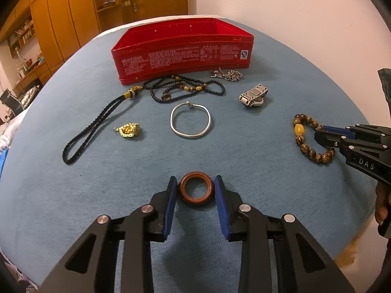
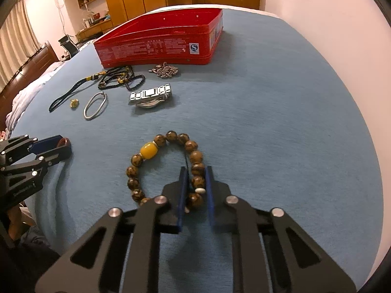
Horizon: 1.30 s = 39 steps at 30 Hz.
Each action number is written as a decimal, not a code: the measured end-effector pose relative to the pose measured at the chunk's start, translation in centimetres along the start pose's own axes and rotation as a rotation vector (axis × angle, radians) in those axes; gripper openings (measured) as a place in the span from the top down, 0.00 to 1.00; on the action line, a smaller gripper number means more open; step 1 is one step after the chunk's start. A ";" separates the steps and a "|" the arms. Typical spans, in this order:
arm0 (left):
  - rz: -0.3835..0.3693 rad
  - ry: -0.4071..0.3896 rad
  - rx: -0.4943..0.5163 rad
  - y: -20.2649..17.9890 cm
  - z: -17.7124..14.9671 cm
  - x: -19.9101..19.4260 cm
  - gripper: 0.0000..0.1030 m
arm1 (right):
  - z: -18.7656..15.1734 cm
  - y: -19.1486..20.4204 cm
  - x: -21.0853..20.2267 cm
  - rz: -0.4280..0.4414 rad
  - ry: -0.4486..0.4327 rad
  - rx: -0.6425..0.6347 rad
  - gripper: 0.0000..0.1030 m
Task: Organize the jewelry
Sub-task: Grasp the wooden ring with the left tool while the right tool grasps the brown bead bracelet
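Lower centre of left wrist view: left gripper (image 1: 195,186) clenched on the round brown wooden ring (image 1: 196,187), both blue pads touching its sides, on the blue cloth (image 1: 244,161). Lower centre of right wrist view: right gripper (image 2: 196,179) clamped on the brown-beaded bracelet with yellow bead (image 2: 168,166). Open red rectangular tin (image 1: 182,48) sits at upper centre.

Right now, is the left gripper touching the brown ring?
Touching. The left wrist view shows both blue pads of the left gripper pressed against opposite sides of the brown ring, with no gap visible on either side.
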<state>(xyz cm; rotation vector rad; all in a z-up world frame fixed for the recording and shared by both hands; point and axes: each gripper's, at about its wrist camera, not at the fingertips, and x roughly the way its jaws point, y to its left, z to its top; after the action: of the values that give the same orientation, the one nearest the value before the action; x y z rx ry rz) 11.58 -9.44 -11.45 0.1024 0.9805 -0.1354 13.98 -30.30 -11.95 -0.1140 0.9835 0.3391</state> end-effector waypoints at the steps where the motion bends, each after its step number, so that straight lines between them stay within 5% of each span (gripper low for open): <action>1: -0.001 0.000 0.001 0.0 0.0 0.0 0.70 | 0.0 0.0 0.0 0.000 0.000 -0.001 0.89; 39: -0.022 -0.073 0.007 1.4 2.2 -5.0 0.70 | 3.6 2.9 -6.6 0.003 -0.141 -0.091 0.91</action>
<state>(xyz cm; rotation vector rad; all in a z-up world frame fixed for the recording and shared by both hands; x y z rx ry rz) 10.92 -8.07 -6.04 0.0932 0.9087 -0.1616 12.57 -28.18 -4.29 -0.1691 0.8285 0.3894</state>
